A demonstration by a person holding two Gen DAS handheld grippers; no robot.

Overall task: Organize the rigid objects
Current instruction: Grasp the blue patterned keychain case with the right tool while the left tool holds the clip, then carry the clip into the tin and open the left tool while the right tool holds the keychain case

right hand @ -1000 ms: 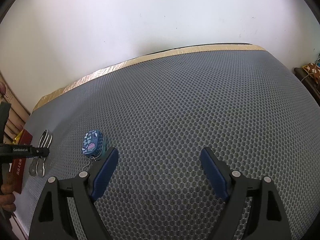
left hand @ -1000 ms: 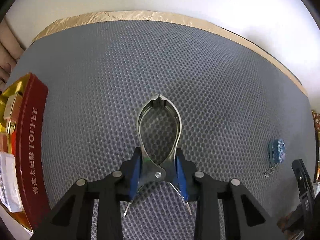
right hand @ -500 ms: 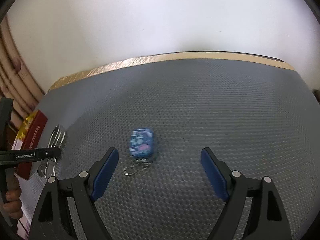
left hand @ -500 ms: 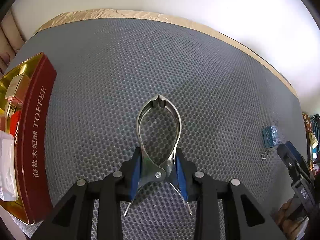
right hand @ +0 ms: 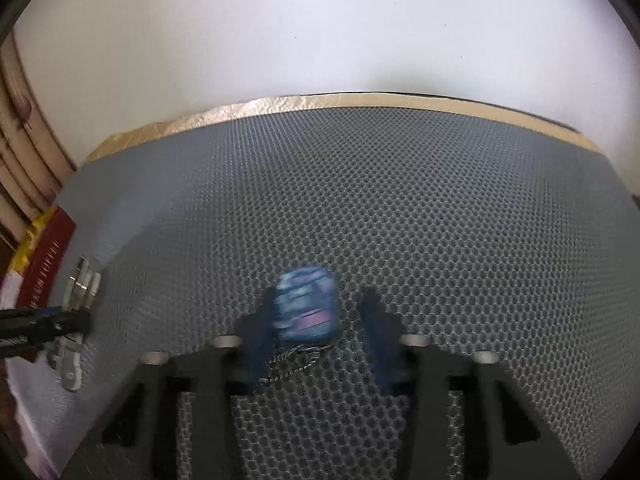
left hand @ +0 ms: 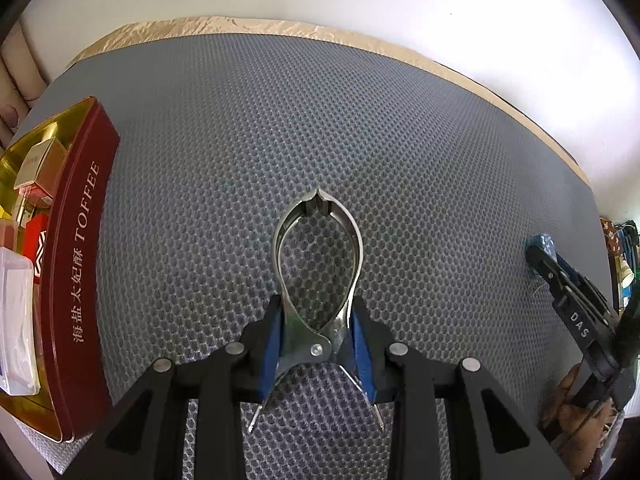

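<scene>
My left gripper [left hand: 318, 332] is shut on a steel nail nipper [left hand: 319, 200], its blue pads clamping the handles by the pivot, tips pointing away above the grey mesh mat [left hand: 360, 120]. A red toffee tin [left hand: 80, 240] stands to its left. In the right wrist view, a small blue patterned charm [right hand: 306, 308] with a ball chain [right hand: 292, 364] lies between the blurred fingers of my right gripper [right hand: 316, 320]. Its jaws are closing: the left pad touches the charm, while a strip of mat shows before the right pad. The left wrist view shows that charm [left hand: 545, 240] at the far right.
The open tin holds several small boxes and a clear case [left hand: 16, 312]. A gold-taped edge [left hand: 360, 40] bounds the mat against a white wall. The left gripper [right hand: 60, 322] with the nipper [right hand: 78, 304] shows at the right wrist view's left, beside the tin [right hand: 46, 256].
The right gripper swung over the charm and its fingers have come in from wide apart to close around it. The left gripper carried the nipper toward the tin, which now shows larger.
</scene>
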